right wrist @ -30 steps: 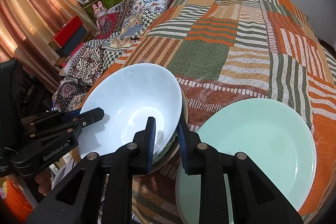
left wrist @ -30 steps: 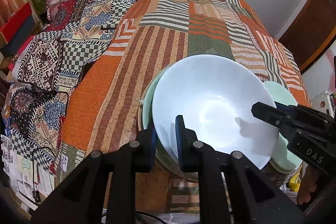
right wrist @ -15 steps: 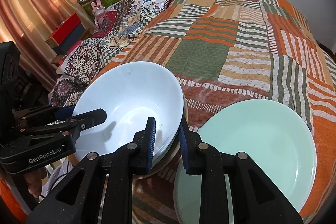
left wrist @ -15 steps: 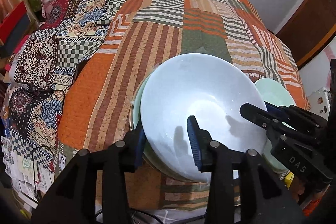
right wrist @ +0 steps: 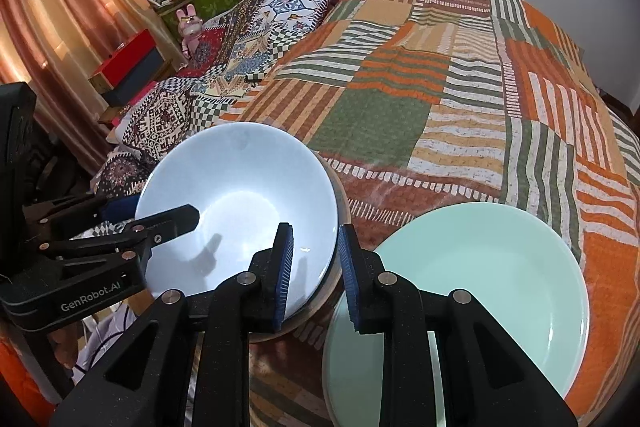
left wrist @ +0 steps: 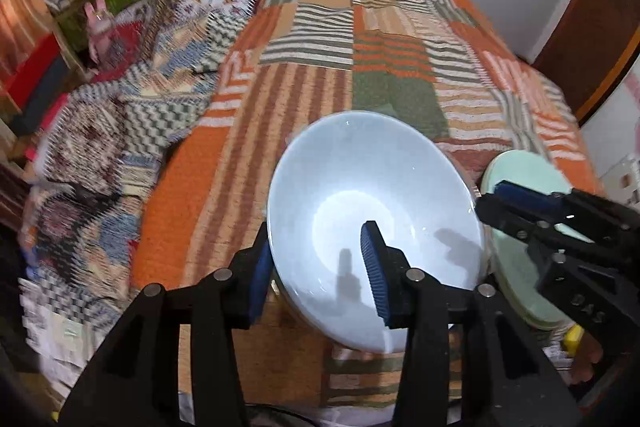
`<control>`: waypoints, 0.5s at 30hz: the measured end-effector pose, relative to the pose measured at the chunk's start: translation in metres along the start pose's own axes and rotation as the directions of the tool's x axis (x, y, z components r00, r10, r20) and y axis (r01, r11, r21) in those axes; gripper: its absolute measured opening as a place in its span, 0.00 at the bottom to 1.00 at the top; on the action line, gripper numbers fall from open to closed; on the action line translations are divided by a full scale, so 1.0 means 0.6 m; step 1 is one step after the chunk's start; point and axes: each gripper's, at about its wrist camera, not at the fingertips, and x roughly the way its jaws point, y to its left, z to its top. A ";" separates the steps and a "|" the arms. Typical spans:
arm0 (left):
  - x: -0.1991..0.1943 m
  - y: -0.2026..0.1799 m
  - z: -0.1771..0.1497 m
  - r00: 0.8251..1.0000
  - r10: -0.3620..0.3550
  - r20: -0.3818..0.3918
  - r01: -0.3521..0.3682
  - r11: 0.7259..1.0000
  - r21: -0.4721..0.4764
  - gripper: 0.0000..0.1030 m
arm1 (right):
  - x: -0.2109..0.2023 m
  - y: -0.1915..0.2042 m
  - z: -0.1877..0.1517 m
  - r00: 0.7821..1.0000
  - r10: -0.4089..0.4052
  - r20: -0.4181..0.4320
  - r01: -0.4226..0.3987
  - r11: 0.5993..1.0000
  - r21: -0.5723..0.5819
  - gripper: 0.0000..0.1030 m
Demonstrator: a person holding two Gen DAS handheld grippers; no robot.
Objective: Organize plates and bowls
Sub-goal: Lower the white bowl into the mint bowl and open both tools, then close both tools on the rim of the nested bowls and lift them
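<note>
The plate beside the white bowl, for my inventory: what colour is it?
Pale mint green plate, plain, clearest in the right wrist view.

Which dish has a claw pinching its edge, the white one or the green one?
The white bowl. The left claw straddles its near rim, one finger inside. The mint green plate lies flat on the quilt beside it, ungripped.

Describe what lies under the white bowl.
Under the white bowl, only a tan-rimmed dish edge shows at its right side. The bowl covers the rest, so a count is impossible.
</note>
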 end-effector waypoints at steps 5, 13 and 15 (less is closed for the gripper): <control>-0.012 0.006 -0.003 1.000 -0.006 0.031 0.006 1.000 0.009 0.43 | -0.002 -0.001 0.000 1.000 0.002 0.001 -0.002 1.000 0.000 0.21; -0.058 0.021 -0.004 0.990 -0.010 0.144 0.010 1.000 0.004 0.54 | -0.005 -0.010 0.001 1.000 -0.001 0.004 0.001 1.000 0.016 0.29; -0.059 0.028 -0.006 0.990 -0.011 0.143 0.011 1.000 -0.005 0.54 | -0.005 -0.012 0.001 1.000 -0.002 0.001 0.002 1.000 0.021 0.30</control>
